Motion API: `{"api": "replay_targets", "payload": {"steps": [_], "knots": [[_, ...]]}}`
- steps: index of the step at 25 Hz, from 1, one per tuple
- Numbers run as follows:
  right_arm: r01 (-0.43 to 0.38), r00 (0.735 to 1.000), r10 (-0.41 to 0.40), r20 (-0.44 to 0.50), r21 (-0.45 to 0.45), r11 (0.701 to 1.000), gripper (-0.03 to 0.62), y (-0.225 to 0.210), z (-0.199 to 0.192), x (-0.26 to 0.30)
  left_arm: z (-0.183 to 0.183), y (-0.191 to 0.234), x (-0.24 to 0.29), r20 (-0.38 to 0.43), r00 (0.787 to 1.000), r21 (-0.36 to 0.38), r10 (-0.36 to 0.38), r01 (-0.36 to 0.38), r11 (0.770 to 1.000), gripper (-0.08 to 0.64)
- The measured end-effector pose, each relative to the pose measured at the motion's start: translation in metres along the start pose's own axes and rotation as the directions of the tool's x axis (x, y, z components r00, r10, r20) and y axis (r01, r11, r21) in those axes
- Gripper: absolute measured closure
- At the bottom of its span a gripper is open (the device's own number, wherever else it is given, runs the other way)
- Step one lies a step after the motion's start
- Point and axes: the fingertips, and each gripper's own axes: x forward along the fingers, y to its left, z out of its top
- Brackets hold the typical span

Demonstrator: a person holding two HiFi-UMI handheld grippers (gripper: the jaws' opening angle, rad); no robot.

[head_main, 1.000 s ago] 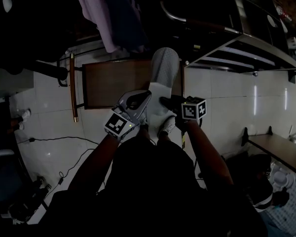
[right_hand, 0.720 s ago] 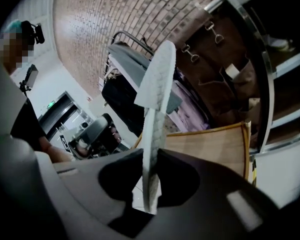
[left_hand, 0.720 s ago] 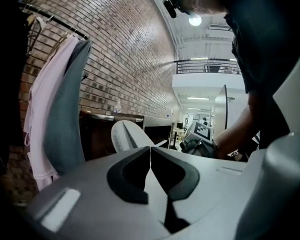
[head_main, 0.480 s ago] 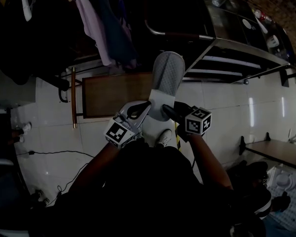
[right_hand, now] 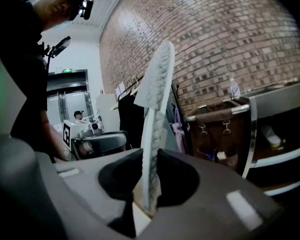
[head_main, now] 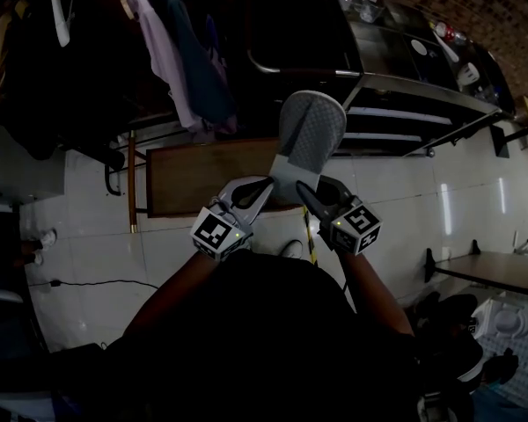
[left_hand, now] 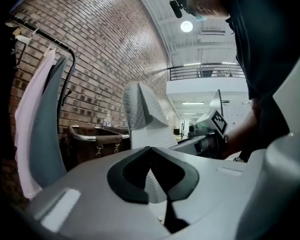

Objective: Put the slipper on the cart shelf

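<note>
Jutting from left gripper [head_main: 262, 188], right gripper [head_main: 310, 193] (both clamped); slipper [head_main: 310, 130]

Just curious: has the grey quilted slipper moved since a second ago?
Yes. Against the brown wooden board, the grey quilted slipper has shifted up and right, toward the metal cart.

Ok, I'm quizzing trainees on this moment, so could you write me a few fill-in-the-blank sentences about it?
1. The left tongs and right tongs both clamp one grey ____.
2. Behind the cart stands a wall of ____.
3. In the head view, the hanging clothes are on the cart's ____ side.
Missing words: slipper; brick; left.
</note>
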Motion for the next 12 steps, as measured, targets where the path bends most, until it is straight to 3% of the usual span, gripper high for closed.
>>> {"api": "replay_targets", "payload": {"steps": [6, 9, 12], "knots": [[0.068, 0.996, -0.061, 0.060, -0.129, 0.989, 0.528, 0.000, 0.029, -0.017, 0.024, -0.009, 0.013, 0.039, 0.998, 0.014, -0.045, 0.045, 0.999, 0.560], [0.069, 0.996, -0.060, 0.062, -0.153, 0.986, 0.528, 0.000, 0.033, -0.020, 0.023, -0.007, 0.015, 0.046, 0.998, 0.013, -0.049, 0.048, 0.999, 0.560], [0.069, 0.996, -0.060, 0.064, -0.145, 0.987, 0.528, 0.000, 0.032, -0.022, 0.014, -0.006, 0.014, 0.001, 0.999, 0.003, -0.045, 0.045, 0.999, 0.560]]}}
